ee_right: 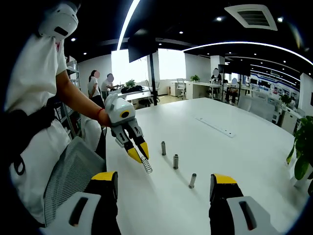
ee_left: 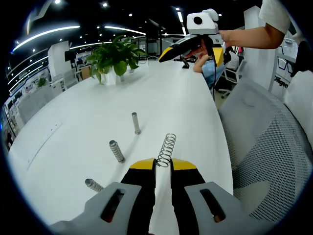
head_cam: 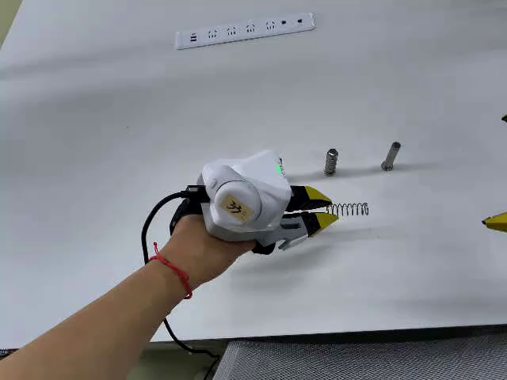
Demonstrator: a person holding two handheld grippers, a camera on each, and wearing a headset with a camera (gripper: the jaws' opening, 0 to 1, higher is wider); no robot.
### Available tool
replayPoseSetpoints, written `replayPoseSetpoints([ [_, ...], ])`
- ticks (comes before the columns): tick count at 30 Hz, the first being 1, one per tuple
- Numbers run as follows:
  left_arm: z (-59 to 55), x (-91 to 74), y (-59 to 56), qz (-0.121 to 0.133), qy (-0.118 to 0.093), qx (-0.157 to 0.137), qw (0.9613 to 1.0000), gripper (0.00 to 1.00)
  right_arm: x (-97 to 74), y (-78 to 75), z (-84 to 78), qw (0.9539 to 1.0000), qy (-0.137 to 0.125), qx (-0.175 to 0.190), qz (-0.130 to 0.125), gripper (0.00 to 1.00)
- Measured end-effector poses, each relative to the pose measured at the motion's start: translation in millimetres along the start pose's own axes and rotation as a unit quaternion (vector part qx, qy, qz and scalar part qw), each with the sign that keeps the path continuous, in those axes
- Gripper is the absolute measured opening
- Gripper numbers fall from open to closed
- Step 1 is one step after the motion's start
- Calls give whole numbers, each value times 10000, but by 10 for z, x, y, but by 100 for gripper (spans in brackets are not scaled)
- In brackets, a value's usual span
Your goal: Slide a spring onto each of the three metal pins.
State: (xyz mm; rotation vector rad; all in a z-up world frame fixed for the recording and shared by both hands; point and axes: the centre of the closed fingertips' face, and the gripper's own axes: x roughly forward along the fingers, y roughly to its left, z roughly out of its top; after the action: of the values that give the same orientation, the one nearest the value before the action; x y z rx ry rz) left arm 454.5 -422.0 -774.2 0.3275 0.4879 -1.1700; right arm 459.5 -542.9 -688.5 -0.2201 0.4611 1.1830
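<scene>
Pinched by one end betw yellow tips of left gripper [head_cam: 326,208]: loose spring [head_cam: 348,210]. Jaws clamped nearly together on its last coils. Rest of coils out past tips, roughly level in head view, drooping toward table [head_cam: 119,119] in right gripper view. Cannot tell if free end touches tabletop. Not on any pin.

Ahead of it, 3 pins upright in a row on wht top. From left gripper view, nearest to farthest: 1st sprung pin [ee_left: 93,184] w/ coils round shaft; 2nd sprung pin [ee_left: 116,151], same; bare pin [ee_left: 135,123], plain metal, wider foot. Loose spring to right of row in that view, near bare pin, not touching.

On left gripper's wht housing: yellowish sticker [head_cam: 238,207] w/ dark marks, poss. digits, too blurred to read. Small green light [head_cam: 279,167] lit near front. Black cable [head_cam: 150,229] looping off rear. Wrapped round housing from behind: left hand [head_cam: 198,245], red cord bracelet [head_cam: 173,269] at wrist.

Right gripper [ee_right: 164,182] spread wide, nothing betw jaws, held up off to side, well apart from pins and spring.

Farther out: wht power strip [head_cam: 244,30] flat at far side of table, sockets visible, any marking too small to read. Potted plant [ee_left: 115,56] at table end. Grey mesh chair [ee_left: 274,147] beside table edge. Office w/ ceiling strip lights behind, ppl at far desks.
</scene>
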Motion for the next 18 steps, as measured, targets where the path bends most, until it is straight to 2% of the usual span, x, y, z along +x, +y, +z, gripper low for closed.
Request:
replayPoseSetpoints([
  [5, 247, -119, 17, 141, -379, -112, 9991, 7, 101, 51, 251, 9996, -268, 89, 52, 64],
  [7, 332, -158, 23, 193, -504, -133, 9985, 7, 143, 74, 319, 9992, -332, 217, 93, 59],
  [8, 415, -186, 29, 225, -663, -228, 9973, 7, 172, 85, 380, 9986, -424, 298, 105, 54],
  [11, 567, -254, 37, 287, -903, -315, 9950, 7, 240, 111, 489, 9965, -614, 550, 164, 45],
  [12, 633, -281, 35, 301, -1015, -352, 9938, 7, 267, 120, 561, 9944, -809, 654, 164, 43],
  [14, 731, -330, 47, 365, -1167, -394, 9917, 7, 307, 154, 604, 9912, -911, 919, 260, 37],
  [16, 835, -373, 60, 411, -1401, -574, 9876, 7, 335, 159, 636, 9886, -1053, 1044, 272, 34],
  [18, 912, -422, 73, 461, -1541, -623, 9850, 7, 361, 158, 653, 9853, -1158, 1226, 268, 32],
])
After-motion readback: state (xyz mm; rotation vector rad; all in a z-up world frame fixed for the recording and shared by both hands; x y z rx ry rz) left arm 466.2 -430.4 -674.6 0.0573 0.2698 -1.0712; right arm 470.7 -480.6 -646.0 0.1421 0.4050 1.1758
